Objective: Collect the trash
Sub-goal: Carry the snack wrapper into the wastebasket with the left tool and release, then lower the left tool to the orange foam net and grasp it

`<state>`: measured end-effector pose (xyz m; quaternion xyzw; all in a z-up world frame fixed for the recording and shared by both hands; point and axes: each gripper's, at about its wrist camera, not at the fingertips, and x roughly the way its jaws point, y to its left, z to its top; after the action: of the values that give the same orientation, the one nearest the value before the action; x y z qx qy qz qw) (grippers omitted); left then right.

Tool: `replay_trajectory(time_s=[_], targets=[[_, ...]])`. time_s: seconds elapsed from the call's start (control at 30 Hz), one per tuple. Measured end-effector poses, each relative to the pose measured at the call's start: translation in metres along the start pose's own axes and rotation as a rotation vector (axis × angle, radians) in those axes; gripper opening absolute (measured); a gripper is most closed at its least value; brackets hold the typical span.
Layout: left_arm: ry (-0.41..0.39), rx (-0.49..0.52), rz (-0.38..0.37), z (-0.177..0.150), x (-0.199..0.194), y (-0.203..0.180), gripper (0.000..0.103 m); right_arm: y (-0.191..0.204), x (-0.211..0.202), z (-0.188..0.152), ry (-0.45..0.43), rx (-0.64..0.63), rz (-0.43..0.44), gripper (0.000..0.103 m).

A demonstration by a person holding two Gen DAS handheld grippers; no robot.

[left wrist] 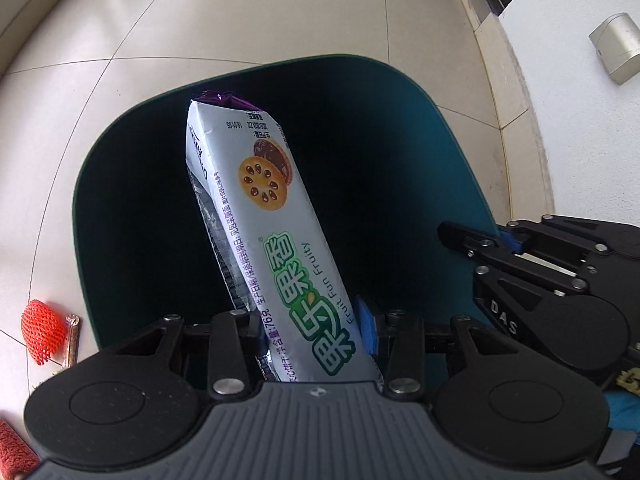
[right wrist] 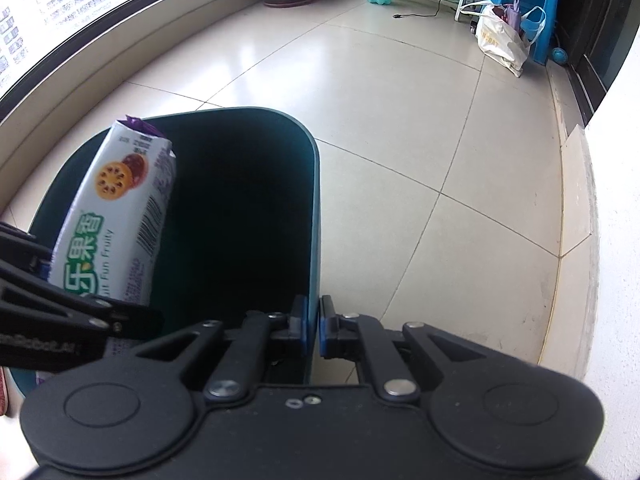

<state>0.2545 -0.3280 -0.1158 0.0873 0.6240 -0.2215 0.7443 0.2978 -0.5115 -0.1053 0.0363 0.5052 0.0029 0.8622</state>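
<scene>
1. release is the step in hand, as i judge it: the left gripper (left wrist: 316, 330) has its jaws partly open and pressed on the lower end of the biscuit packet (left wrist: 256, 216), which hangs nose down over the dark mouth of the teal bin (left wrist: 452, 152).

2. the right gripper (right wrist: 313, 326) is pinched shut on the bin's right-hand rim, one pad inside the wall and one outside. keep that pinch firm so the bin does not tip or slide on the tiled floor (right wrist: 400, 120) when the packet lands.

3. in the right wrist view the packet sits toward the bin's left side, its purple end close to the far rim. bring it nearer the middle of the opening before letting go, or it may catch the edge and fall outside.

4. keep the packet steep, long axis pointing into the bin, so it goes in end first rather than bridging the rim.

5. open the left jaws fully and cleanly; a half release could leave the slick wrapper stuck to one blue pad (left wrist: 366, 326).

6. more litter waits on the floor to the left of the bin: an orange foam net (left wrist: 42, 332) with a brown wrapper (left wrist: 72, 338) just beside it. these look like the next pickups.
</scene>
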Motion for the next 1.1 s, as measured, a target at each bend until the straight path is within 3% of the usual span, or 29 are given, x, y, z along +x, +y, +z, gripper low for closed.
replay_trajectory(time_s=[0.33,0.4,0.53,0.73,1.1], targets=[[0.085,0.001,0.049,0.001,0.044,0.0,0.044,-0.001,-0.003,-0.002,-0.002,0.006,0.015,0.006],[0.081,-0.003,0.038,-0.001,0.043,0.0,0.054,-0.002,-0.003,-0.001,-0.002,0.005,0.013,0.006],[0.022,0.005,0.024,-0.003,0.032,0.003,0.059,-0.002,-0.003,0.0,0.0,0.008,0.012,0.006],[-0.036,0.038,0.041,-0.013,0.008,-0.003,0.059,-0.002,-0.003,0.002,0.003,0.02,0.011,0.006],[-0.141,0.03,0.034,-0.051,-0.053,0.026,0.059,0.008,-0.001,0.004,0.01,0.001,-0.037,0.004]])
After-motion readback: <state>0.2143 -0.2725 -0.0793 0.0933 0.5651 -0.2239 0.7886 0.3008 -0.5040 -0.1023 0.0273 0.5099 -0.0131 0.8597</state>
